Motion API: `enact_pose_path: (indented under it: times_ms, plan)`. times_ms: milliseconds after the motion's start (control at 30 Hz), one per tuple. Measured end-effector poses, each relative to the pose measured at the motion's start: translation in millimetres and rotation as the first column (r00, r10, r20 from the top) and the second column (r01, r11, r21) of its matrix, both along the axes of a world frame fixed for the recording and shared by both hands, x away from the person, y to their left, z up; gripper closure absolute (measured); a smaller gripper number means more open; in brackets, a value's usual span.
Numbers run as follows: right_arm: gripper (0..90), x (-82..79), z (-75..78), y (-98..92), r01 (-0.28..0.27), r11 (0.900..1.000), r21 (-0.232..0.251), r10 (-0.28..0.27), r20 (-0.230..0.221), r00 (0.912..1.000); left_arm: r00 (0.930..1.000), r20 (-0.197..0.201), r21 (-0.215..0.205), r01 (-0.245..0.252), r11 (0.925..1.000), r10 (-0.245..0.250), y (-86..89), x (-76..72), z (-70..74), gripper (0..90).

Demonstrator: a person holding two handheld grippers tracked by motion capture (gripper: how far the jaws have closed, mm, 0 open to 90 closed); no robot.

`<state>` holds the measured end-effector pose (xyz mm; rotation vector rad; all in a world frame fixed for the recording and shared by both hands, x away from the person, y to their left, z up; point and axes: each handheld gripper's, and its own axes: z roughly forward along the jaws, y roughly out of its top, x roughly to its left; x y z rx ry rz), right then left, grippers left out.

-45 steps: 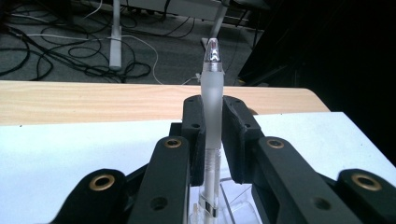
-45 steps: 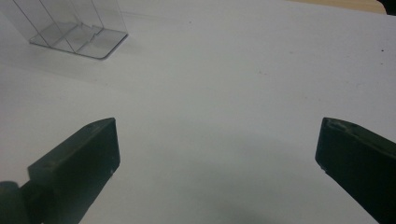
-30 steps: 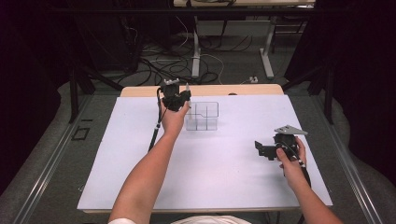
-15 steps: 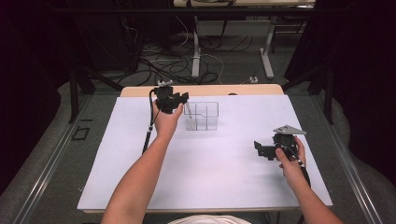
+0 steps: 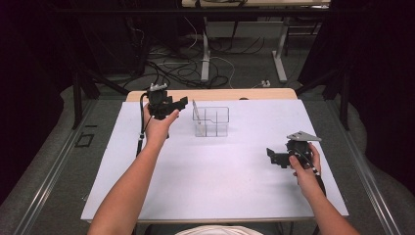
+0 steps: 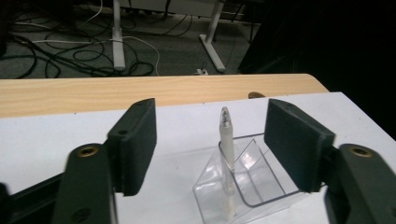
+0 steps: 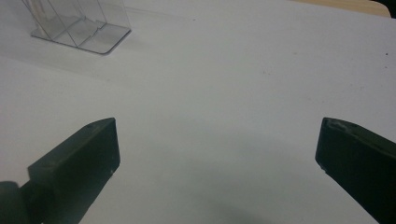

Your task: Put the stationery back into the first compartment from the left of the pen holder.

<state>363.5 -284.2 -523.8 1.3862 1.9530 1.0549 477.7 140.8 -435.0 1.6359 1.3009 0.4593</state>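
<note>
High view: the clear organizer [image 5: 212, 122] stands on the white bench [image 5: 215, 176], a pen [image 5: 195, 110] upright in its left compartment. The left hand-held gripper [image 5: 182, 101] hovers just left of the organizer; the right hand-held gripper [image 5: 272, 157] sits well to its right, nearer the person.

Left gripper view: jaws spread wide, empty, framing the pen [image 6: 227, 158] and the organizer [image 6: 252, 179].

Right gripper view: jaws released, nothing between them; the organizer [image 7: 77, 25] lies far up-left.

The white bench [image 5: 220, 176] lies bare across its near and right stretches, open for passing. The only obstacle is the clear divided holder [image 5: 211, 122] with its upright pen [image 5: 195, 111], far centre.
</note>
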Motion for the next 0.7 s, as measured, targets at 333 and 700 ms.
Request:
enact_pose_path:
  times_ms: [333,700]
  plan:
    - [0.0,-0.8,0.6,1.8,-0.005,1.000,-0.011,0.005,0.002,1.0000,0.9992,-0.003,0.099,0.040,0.9943,-0.040,20.2,-15.6,10.6,24.5]
    - [0.0,-1.1,0.6,2.2,-0.006,1.000,-0.017,0.006,-0.001,1.0000,0.9962,-0.010,0.158,0.087,0.9836,-0.086,39.3,-37.3,8.1,7.5]
